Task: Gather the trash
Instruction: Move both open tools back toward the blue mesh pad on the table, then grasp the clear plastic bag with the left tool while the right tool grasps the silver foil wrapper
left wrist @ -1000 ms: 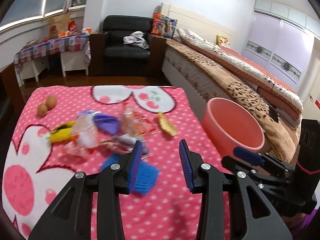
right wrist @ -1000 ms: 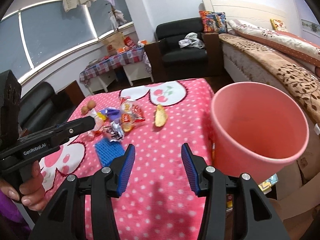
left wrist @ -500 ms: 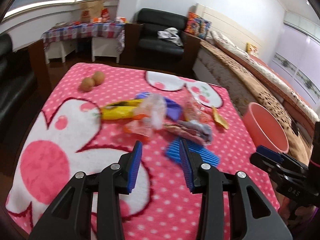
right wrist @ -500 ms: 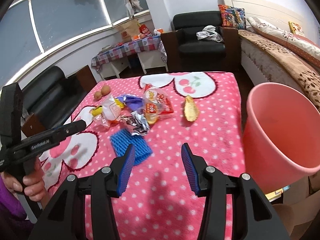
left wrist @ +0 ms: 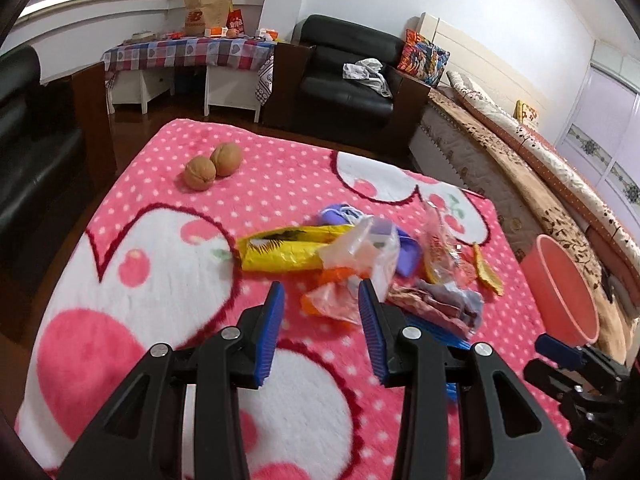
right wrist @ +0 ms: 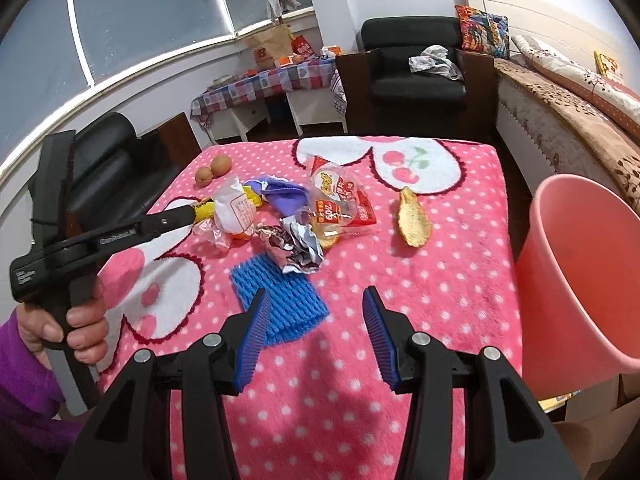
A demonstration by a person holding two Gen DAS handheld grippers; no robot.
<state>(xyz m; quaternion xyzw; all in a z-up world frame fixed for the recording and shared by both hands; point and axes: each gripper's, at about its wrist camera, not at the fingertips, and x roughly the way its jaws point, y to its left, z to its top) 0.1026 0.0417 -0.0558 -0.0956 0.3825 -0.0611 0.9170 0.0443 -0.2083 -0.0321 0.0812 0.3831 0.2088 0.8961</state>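
Note:
A heap of trash lies on the pink dotted blanket [left wrist: 132, 264]: a yellow wrapper [left wrist: 280, 250], a clear plastic bag [left wrist: 360, 252], a purple wrapper [right wrist: 282, 198], a red snack bag [right wrist: 340, 204], crumpled foil [right wrist: 298, 246], a blue foam net [right wrist: 278, 298] and a peel [right wrist: 412, 224]. My left gripper [left wrist: 322, 320] is open just in front of the orange-tinted clear wrapper [left wrist: 332, 304]. My right gripper [right wrist: 316, 334] is open and empty over the blanket, near the foam net. A pink bucket [right wrist: 580, 264] stands at the right edge.
Two walnuts [left wrist: 212, 164] lie at the blanket's far left. A black armchair [left wrist: 352, 76], a checked-cloth table [left wrist: 188, 52] and a bed [left wrist: 532, 152] stand beyond. A black sofa [left wrist: 24, 152] is at the left.
My left gripper has swung left and closer to the trash heap, now facing the clear and yellow wrappers. My right gripper has pulled back a little from the bucket. Both stayed open.

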